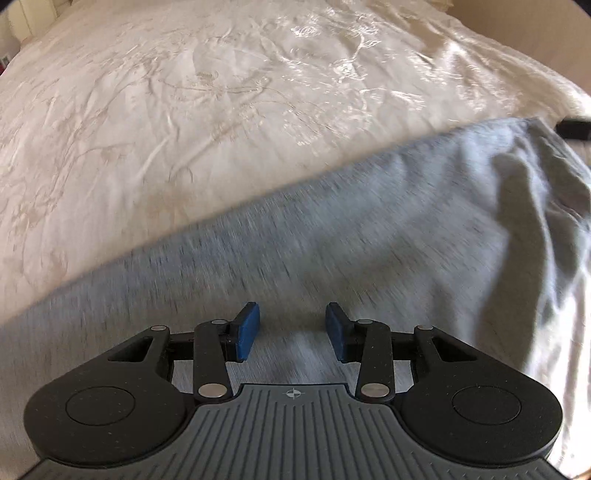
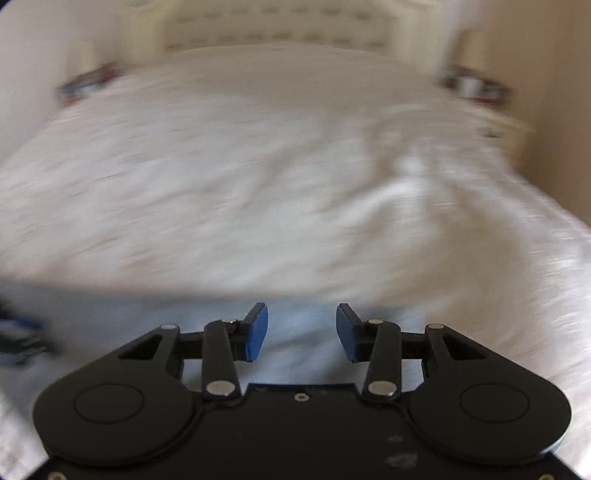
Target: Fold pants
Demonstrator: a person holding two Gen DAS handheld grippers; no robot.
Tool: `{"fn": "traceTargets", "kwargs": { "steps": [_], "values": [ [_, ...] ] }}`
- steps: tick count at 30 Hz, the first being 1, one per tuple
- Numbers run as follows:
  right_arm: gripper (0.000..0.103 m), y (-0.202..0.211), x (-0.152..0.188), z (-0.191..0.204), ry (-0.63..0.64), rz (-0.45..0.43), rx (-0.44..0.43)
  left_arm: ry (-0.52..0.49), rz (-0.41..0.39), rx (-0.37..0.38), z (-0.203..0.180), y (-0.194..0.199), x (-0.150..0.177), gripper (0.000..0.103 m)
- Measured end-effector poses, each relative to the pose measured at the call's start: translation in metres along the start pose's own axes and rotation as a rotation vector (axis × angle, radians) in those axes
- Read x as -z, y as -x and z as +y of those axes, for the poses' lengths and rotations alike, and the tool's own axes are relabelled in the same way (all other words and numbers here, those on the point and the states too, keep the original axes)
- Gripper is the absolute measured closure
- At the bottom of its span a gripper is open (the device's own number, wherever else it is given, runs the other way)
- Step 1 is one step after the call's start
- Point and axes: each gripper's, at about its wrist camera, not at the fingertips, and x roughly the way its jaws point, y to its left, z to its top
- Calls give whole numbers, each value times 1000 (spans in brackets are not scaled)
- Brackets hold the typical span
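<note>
Left gripper (image 1: 292, 330): fingers parted, nothing between them, over the pants.
Right gripper (image 2: 301, 331): fingers parted, nothing held; view blurred.
Pants (image 1: 332, 236): grey, spread on the bed under both grippers, rumpled at the right.
Bed (image 1: 184, 110): cream embroidered cover, stretching beyond the pants.

Cream embroidered bedspread (image 1: 184, 110) with shiny floral stitching, blurred headboard (image 2: 277, 29) behind, cluttered bedside surfaces either side

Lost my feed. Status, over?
Left gripper open, empty, over grey pants. Right gripper open, empty. Pants on white bedspread. Nothing blocking.
</note>
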Motion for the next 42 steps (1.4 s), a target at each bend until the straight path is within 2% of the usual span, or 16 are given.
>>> {"fn": "traceTargets", "kwargs": {
  "steps": [2,6,9,11,13,16,18,19,23,26,35,38,39,40,41,42],
  "values": [
    [93,0,16,29,44,55,-99,21,6,16,3,4,7,64],
    [97,-10,54,73,193,161,-194,35,35,35,2,16,32,64],
    [101,-36,94,81,438,289,-63,15,50,21,1,25,47,64],
    [103,-43,110,61,428,345,-19,3,60,15,1,30,55,64],
    [103,-32,112,49,394,332,11,-1,60,3,2,35,60,64],
    [96,1,103,24,187,277,-15,17,56,7,4,42,67,64],
    [69,22,102,2,10,244,16,16,51,12,0,45,68,64],
    [48,28,103,-6,-50,223,44,0,46,20,-5,47,67,64],
    [46,44,104,-58,-346,172,118,-96,15,60,-35,48,57,64],
    [46,42,104,-88,-489,135,144,-182,-11,107,-63,45,44,64],
    [33,3,121,-130,-806,155,48,-407,18,188,-132,18,34,64],
    [31,-10,125,-135,-894,143,23,-485,37,183,-144,10,38,64],
    [36,-12,126,-137,-932,139,17,-505,43,190,-147,9,39,64],
    [75,-10,125,-134,-963,128,0,-518,48,198,-149,8,39,64],
    [79,-8,118,-136,-967,117,-9,-529,53,208,-151,7,40,64],
    [80,-1,105,-132,-887,96,4,-542,61,218,-153,4,41,64]
  ]
}}
